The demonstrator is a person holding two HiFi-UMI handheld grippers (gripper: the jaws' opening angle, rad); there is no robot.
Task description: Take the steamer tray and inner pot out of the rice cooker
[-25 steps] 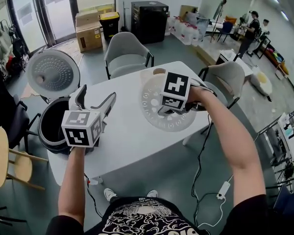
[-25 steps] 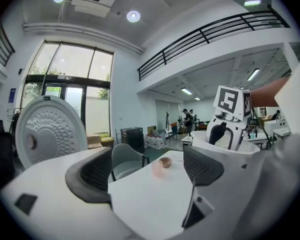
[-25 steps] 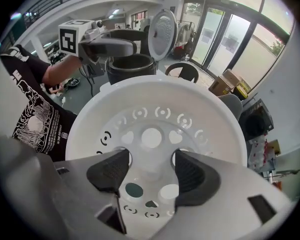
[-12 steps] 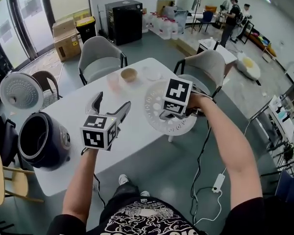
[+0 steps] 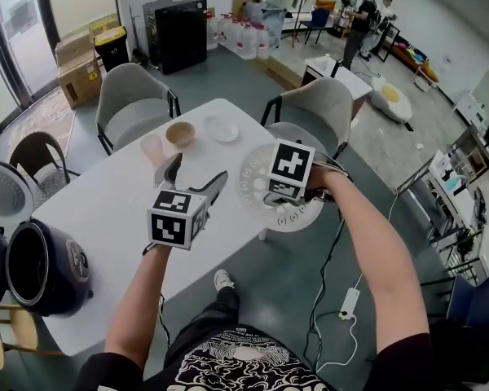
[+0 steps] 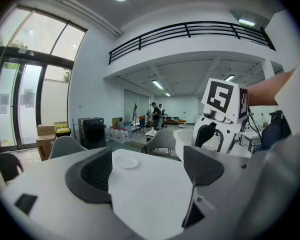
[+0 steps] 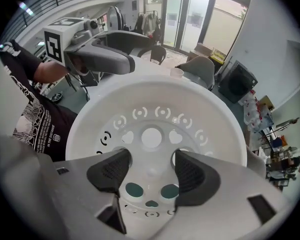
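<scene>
Well apart from the rice cooker (image 5: 49, 271), the steamer tray (image 5: 253, 187) hangs over the bench's (image 5: 106, 210) right edge.
Right gripper (image 7: 151, 174) points steeply down, clenched on the tray's centre through its holes; left gripper (image 5: 196, 173) reaches nearly level, jaws apart, empty.

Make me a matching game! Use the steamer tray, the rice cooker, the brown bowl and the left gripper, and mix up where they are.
Things:
1 steamer tray
2 rice cooker
3 brown bowl
4 left gripper

Clues:
A jaws apart, nothing between them
B clamped in the right gripper
C next to the pink cup
D standing open at the table's left end

Pairs: 1-B, 2-D, 3-C, 4-A
</scene>
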